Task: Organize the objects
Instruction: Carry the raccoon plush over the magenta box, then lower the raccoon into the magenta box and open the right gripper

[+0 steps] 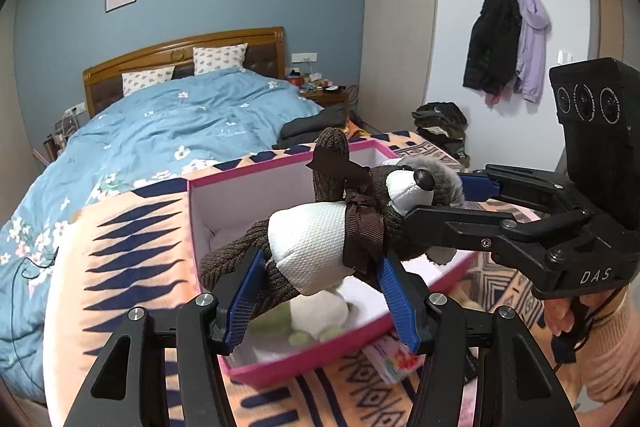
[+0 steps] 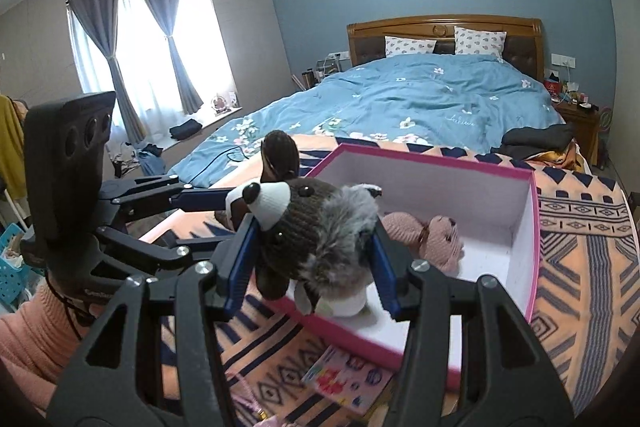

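Left wrist view shows both tongs, left tongs and right tongs, clamping the plush raccoon above the pink box, probably to share its floppy length.

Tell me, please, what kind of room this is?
Most likely a bedroom: a bed with a wooden headboard and pillows, plus coats hanging on wall hooks.
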Motion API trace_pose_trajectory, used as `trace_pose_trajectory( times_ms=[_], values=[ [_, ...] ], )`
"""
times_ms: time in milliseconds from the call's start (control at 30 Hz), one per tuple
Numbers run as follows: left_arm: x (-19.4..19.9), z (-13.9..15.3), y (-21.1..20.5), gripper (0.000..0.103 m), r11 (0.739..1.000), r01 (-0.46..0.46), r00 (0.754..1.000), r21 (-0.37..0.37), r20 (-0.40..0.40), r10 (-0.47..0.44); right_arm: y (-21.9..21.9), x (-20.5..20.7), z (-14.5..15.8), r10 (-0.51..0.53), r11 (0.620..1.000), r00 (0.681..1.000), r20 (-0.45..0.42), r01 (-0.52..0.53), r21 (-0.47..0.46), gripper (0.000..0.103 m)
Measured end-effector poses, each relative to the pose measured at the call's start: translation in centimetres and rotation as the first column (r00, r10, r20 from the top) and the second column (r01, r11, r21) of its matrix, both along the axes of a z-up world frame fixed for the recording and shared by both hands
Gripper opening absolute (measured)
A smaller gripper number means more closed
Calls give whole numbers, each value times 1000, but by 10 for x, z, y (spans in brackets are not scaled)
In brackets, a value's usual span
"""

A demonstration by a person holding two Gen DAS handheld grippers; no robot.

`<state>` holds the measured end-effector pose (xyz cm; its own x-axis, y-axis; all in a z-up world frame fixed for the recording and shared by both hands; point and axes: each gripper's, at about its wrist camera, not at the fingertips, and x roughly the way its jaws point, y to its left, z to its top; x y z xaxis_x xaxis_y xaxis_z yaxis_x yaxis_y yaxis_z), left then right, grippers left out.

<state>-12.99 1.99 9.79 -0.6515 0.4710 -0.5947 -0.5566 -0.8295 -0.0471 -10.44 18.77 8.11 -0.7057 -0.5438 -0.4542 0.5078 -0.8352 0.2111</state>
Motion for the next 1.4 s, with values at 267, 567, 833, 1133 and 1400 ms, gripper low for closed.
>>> trace_pose_trajectory(
  times_ms=[267, 567, 833, 1133, 1400],
  values=[
    [-38, -8, 4, 59, 1000, -12, 999, 19, 48, 11, 6, -40, 1, -3, 1000, 1000, 24, 3, 0, 55],
    [-73, -19, 3, 59, 999, -43, 994, 15, 97, 41, 2, -74, -5, -7, 1000, 999, 45, 6, 31, 55],
    [-103, -39, 13, 59, 996, -78, 985, -52, 147, 85, -9, -122, -21, -28, 996, 992, 121, 17, 87, 55],
    [-112, -45, 17, 59, 985, -140, 978, -102, 144, 154, -7, -166, -39, -149, 981, 959, 239, 114, 155, 57],
    [-96, -43, 11, 60, 988, -134, 982, -72, 125, 142, -4, -136, -37, -103, 988, 967, 231, 72, 139, 57]
  ],
)
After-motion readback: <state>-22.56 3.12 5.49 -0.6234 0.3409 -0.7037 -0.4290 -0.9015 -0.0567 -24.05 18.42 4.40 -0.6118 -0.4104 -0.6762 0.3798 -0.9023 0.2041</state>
